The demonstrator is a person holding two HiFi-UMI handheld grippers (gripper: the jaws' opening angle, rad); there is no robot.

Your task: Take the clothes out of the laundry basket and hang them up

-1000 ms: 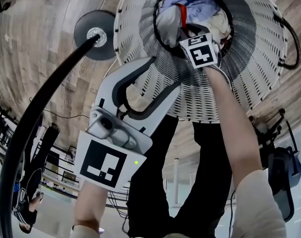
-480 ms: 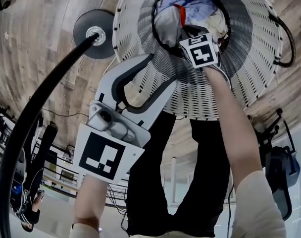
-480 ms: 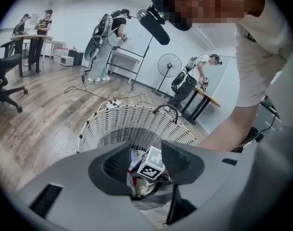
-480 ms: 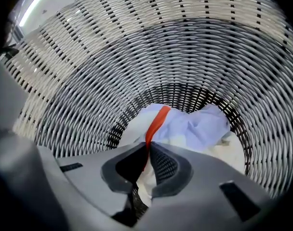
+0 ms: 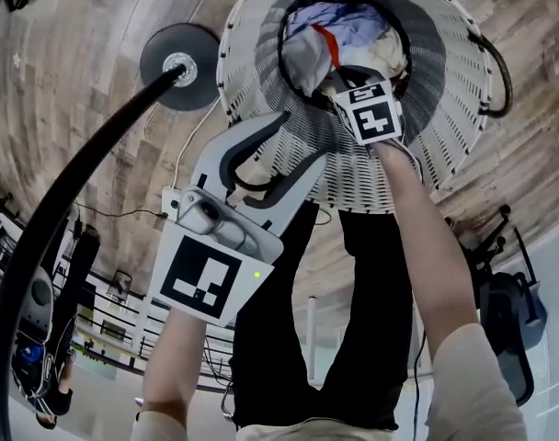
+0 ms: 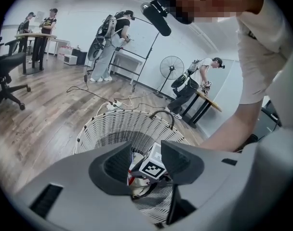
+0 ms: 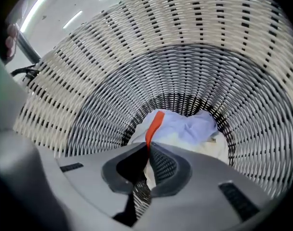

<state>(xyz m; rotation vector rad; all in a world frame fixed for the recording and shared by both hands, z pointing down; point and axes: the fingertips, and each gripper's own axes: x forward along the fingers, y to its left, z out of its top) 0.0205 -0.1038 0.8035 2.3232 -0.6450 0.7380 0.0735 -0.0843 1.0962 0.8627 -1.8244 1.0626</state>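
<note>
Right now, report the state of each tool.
Left tool: open, empty.
Right tool: closed on cloth in the basket.

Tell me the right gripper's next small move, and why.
Probably lift the right gripper straight up out of the laundry basket. Its jaws are shut on the garment with the orange strip, most of which lies deep inside, and the left gripper hangs open nearby.
</note>
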